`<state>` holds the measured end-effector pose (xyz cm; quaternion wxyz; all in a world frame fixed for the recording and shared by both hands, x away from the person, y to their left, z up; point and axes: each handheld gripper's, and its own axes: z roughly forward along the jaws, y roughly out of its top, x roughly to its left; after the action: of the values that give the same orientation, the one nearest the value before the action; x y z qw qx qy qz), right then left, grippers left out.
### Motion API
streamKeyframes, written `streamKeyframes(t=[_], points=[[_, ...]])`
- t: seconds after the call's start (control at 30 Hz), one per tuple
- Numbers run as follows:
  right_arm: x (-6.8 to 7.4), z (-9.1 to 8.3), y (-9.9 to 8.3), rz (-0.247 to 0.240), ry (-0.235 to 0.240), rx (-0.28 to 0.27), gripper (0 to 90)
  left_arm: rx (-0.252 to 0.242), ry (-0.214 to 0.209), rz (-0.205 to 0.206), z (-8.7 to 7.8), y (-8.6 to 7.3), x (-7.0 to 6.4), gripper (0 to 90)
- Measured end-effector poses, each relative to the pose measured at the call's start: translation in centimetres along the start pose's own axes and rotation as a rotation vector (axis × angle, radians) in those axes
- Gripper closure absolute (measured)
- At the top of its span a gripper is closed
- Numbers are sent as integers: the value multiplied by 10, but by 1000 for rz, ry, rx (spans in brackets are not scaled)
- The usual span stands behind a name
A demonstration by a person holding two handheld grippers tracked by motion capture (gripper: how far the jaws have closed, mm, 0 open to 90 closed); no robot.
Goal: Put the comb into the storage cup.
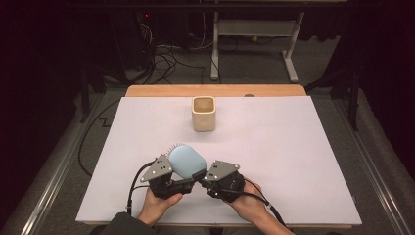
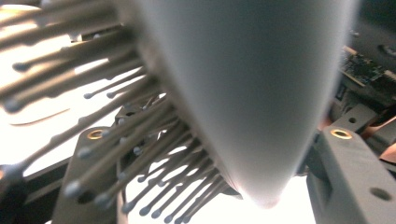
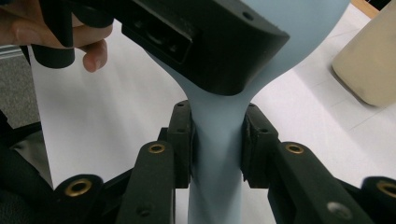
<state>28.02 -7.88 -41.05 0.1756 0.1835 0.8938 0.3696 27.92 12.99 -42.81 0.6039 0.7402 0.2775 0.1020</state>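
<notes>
While both grippers clamp one hairbrush [image 1: 186, 160] — one cup [image 1: 203, 113] | well apart

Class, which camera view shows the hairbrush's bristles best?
The left gripper view: the bristles with ball tips fan out close beside the hairbrush back. The high view shows a few above the blue head; the right gripper view shows the handle clamped in the right gripper.
</notes>
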Motion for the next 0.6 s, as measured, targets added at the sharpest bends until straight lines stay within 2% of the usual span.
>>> streamKeyframes(t=[0.13,0.23,0.6], points=[[-1,0,2,0,2,-7,707,-3,-13,-11,-2,3,-2,479],[-2,0,4,10,10,-15,706,-3,-10,-4,-3,6,-4,499],[-3,3,8,32,41,-30,704,8,-7,6,-7,10,-5,527]])
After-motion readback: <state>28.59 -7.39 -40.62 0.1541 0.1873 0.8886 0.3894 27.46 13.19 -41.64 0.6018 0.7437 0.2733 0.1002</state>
